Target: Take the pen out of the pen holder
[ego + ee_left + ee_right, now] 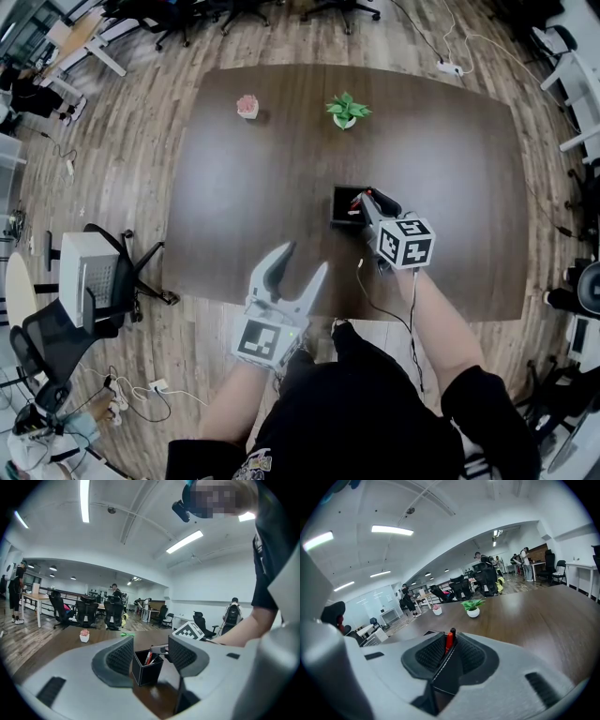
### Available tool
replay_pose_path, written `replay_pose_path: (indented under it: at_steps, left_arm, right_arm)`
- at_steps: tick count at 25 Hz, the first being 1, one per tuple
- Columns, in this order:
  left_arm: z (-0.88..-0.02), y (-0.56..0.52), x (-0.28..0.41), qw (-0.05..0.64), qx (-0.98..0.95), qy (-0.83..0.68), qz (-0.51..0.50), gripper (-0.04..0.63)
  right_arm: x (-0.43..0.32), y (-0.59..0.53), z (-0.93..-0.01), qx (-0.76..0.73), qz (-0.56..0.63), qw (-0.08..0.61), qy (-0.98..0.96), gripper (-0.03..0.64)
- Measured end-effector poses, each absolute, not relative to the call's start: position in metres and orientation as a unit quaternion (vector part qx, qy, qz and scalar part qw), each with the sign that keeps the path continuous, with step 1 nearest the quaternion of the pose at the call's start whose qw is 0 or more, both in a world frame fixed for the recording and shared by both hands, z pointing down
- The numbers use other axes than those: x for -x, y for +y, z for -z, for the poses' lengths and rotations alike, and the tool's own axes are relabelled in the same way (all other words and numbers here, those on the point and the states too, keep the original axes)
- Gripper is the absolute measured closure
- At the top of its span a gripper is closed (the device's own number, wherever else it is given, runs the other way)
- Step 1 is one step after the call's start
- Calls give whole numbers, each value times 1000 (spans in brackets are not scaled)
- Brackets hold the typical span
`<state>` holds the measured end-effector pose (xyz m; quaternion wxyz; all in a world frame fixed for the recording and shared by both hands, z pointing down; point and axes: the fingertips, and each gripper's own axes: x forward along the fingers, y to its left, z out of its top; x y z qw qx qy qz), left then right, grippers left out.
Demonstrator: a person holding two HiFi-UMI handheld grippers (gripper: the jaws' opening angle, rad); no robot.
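You have bare table left of the pen holder and beyond it. Far off, the pink pot and the green plant stand well apart from it.

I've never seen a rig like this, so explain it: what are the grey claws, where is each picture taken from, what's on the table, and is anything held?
There is no robot here: a person holds a hand-worked two-jaw gripper in each hand. The head view looks down from a camera on their head. The other two views come from cameras riding on each gripper, looking along its jaws. On the brown table stand a black pen holder, a small green plant and a pink potted plant. The left gripper is open and empty, near the table's edge. The right gripper reaches into the holder, with a red pen between its jaws, which look not quite closed on it.
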<state>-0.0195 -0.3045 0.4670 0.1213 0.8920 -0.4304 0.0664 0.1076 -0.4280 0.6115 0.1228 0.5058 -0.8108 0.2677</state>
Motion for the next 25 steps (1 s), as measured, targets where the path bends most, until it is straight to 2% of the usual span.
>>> replay_pose_path:
  at_steps: [25]
  left_arm:
    - [-470,-297,26,126,-892,-428,-66,385]
  right_arm:
    - [-110,-428,-613,-522,-248,143,-804,543]
